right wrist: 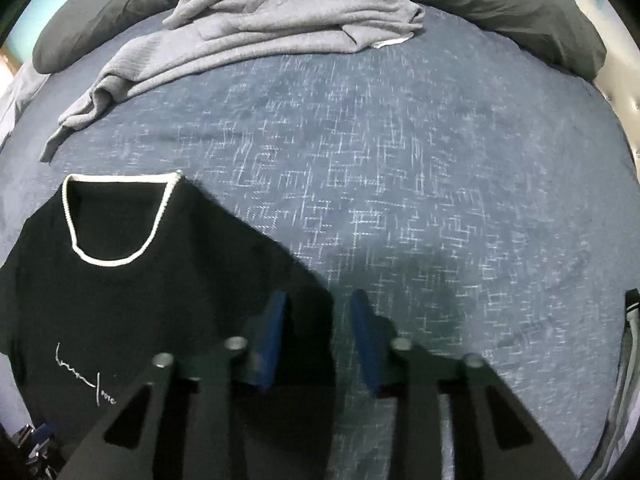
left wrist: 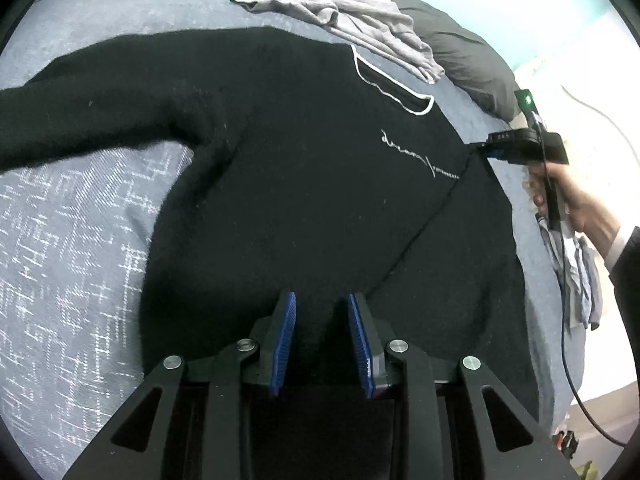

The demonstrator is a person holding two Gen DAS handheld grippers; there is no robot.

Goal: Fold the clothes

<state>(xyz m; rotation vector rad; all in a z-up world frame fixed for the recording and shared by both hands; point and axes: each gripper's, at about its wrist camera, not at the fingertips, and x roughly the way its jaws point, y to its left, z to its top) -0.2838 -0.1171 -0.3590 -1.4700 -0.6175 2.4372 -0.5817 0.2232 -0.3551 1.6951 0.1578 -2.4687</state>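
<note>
My bed (right wrist: 400, 200), dressed in a blue-grey cover with a pale crosshatch print, carries the laundry. A black sweater (left wrist: 300, 180) with a white-trimmed neckline lies spread flat on the cover, one sleeve stretched out to the side, the other folded in over the body. Beyond it, near the head of the bed, a grey garment (right wrist: 260, 28) sits crumpled in a loose heap. Dark pillows (right wrist: 500, 4) line the far edge behind that heap. A small bundle of bluish cloth (left wrist: 576, 276) rests at the bed's side edge.
</note>
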